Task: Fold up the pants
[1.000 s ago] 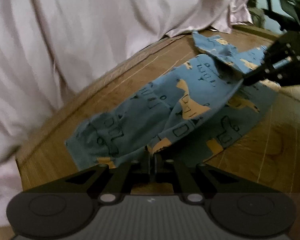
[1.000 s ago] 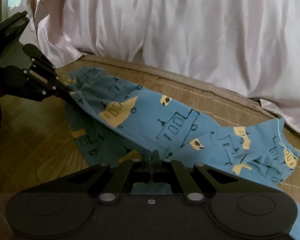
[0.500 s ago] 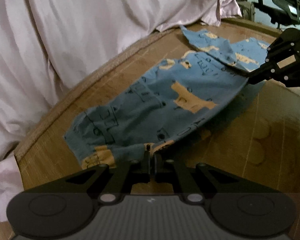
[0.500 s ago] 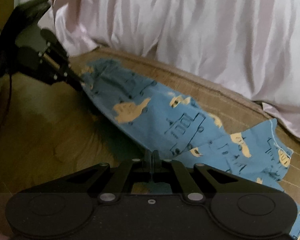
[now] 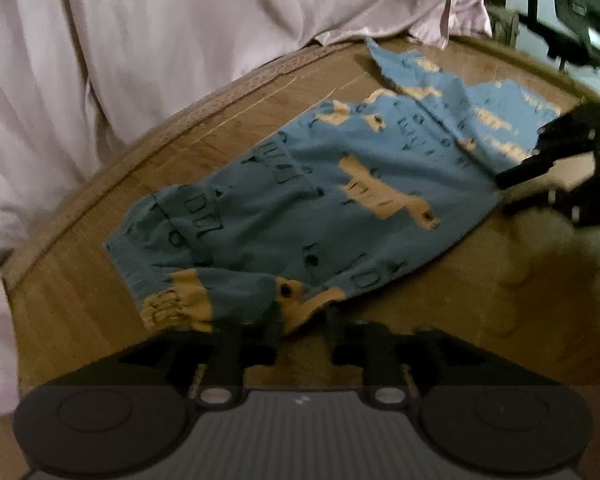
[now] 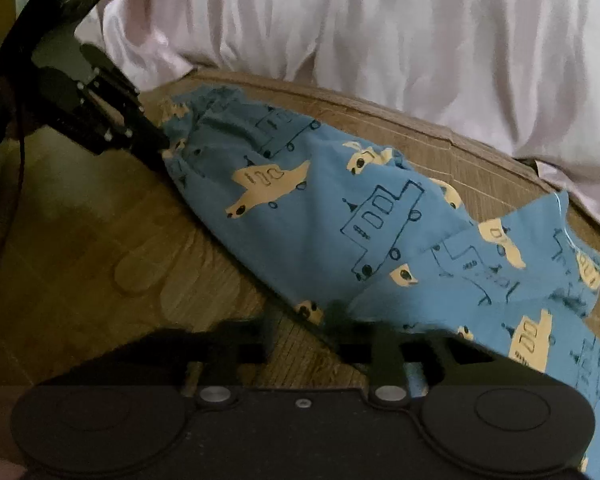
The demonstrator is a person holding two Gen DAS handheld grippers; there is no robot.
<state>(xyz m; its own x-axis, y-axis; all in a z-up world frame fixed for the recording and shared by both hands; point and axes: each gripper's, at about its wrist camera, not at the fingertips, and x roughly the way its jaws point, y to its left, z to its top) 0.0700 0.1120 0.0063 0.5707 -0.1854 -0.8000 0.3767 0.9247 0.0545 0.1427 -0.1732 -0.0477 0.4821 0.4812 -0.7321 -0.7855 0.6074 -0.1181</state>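
Blue pants [image 5: 312, 200] printed with yellow and outlined vehicles lie flat on the wooden table [image 5: 500, 320], one leg laid over the other. My left gripper [image 5: 303, 314] is open at the cuff end, and the pants' near edge lies loose between its fingers. In the right wrist view the pants [image 6: 340, 216] stretch from upper left to lower right. My right gripper [image 6: 302, 318] is open at their near edge, around mid-length. The left gripper [image 6: 156, 144] shows there at the cuff. The right gripper [image 5: 504, 176] appears in the left wrist view at the pants' right side.
Pale pink draped cloth [image 5: 180, 40] hangs along the table's far edge [image 5: 220, 92] in both views. A dark office chair [image 5: 584, 12] stands beyond the table at the upper right. Bare wood [image 6: 100, 260] lies on the near side of the pants.
Both grippers were shut on the pants' edge and carried the upper leg across and down onto the table. Both have now opened, and the cloth lies flat.
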